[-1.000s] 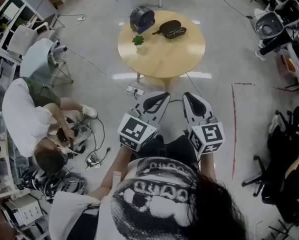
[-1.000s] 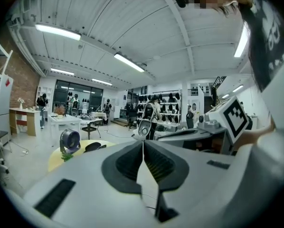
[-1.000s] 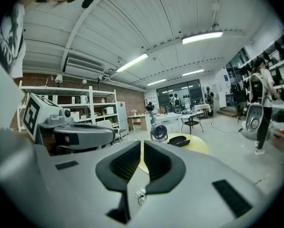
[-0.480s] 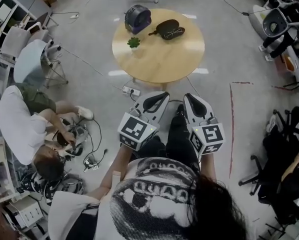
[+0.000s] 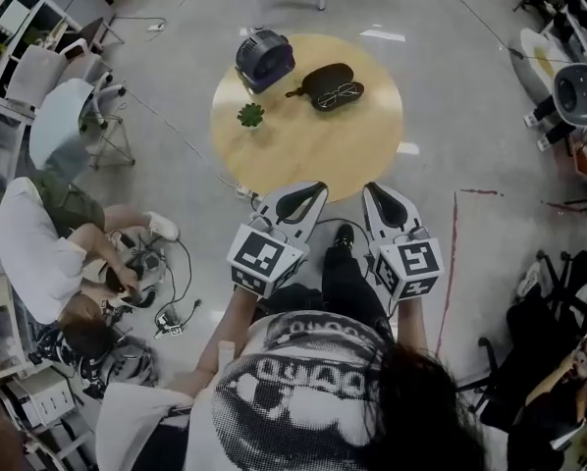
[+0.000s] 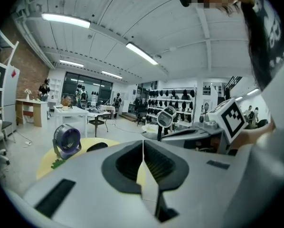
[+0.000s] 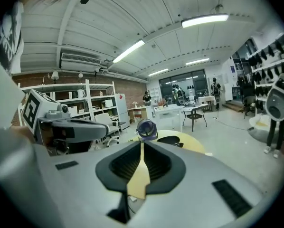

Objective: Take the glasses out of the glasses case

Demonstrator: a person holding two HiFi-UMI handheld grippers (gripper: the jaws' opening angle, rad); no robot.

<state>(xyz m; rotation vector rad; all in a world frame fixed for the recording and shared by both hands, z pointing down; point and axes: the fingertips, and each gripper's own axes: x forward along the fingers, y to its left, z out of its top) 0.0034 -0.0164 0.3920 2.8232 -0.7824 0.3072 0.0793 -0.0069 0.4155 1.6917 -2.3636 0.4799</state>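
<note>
L gripper (image 6: 143,144): jaws together, empty, short of tabletop's (image 5: 313,160) near edge.
R gripper (image 7: 141,150): jaws together, grasping nothing, beside L gripper.
Glasses case (image 5: 325,75): open, by tabletop's far edge, well apart from the 2 grippers.
Glasses (image 5: 341,93): in case's nearer half.
Fan (image 5: 263,57): far-left edge, near case.
Plant (image 5: 251,116): left edge.

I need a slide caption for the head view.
Left gripper and right gripper, jaws together, face a round table bearing glasses case, fan and plant.
</note>
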